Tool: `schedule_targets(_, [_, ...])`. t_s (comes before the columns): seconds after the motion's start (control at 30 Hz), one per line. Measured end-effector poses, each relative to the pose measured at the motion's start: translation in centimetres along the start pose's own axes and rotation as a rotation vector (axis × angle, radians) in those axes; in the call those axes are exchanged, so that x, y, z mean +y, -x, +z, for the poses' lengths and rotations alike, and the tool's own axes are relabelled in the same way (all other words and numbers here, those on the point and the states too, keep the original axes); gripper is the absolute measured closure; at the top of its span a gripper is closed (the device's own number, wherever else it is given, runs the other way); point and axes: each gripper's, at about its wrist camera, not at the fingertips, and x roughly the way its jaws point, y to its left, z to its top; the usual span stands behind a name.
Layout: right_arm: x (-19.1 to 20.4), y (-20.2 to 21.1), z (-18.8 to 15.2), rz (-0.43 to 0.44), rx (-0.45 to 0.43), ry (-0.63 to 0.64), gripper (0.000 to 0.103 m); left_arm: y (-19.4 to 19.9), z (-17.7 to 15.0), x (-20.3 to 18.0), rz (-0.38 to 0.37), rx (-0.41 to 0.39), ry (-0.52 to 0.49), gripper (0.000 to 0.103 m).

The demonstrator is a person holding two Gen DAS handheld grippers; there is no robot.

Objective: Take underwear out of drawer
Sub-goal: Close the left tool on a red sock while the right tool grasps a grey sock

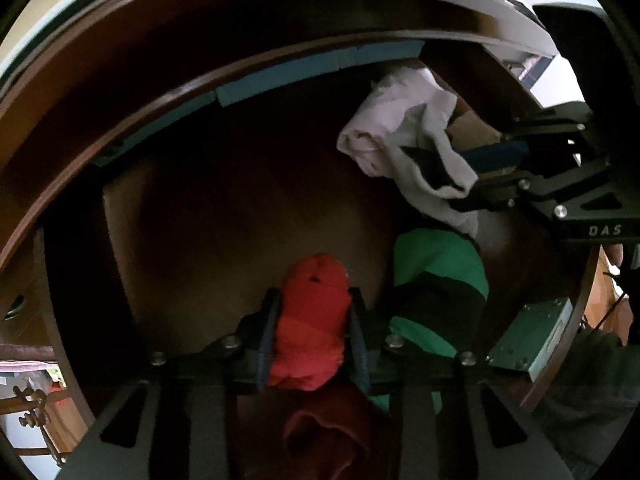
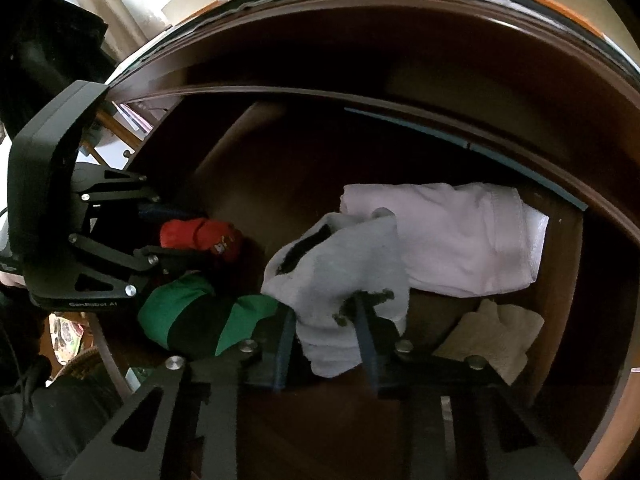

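Inside the drawer (image 1: 120, 92), the left gripper (image 1: 312, 320) pinches the red underwear (image 1: 312, 320) between its pads; the right gripper (image 2: 328, 328) clamps the grey underwear (image 2: 340, 272), green striped underwear (image 2: 192, 316) lying between them.

Both wrist cameras look steeply down, close, into the open wooden drawer (image 1: 192, 216). The left view sits left of the green-and-black striped garment (image 1: 436, 300), the right view right of it; both share that garment, and each sees the other claw.

Left gripper (image 1: 312, 334), right gripper (image 2: 328, 340): were matte black, triangular cutouts, silver screws, blue-edged pads; white "GenRobot.AI" and "DAS" lettering.
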Motion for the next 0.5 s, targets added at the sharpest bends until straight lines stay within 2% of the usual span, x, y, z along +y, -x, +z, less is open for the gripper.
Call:
schedule_targets(0.23, [0.1, 1.3, -0.5, 0.026, -0.065, 0.018, 0.093, 1.9, -0.6, 1.1, -0.033, -0.079, 0.054, 0.075])
schedule_targets(0.5, [0.4, 2.6, -1.3, 0.053, -0.134, 0.053, 0.097, 3.1, -0.8, 1.3, -0.018, -0.139, 0.071, 0.075])
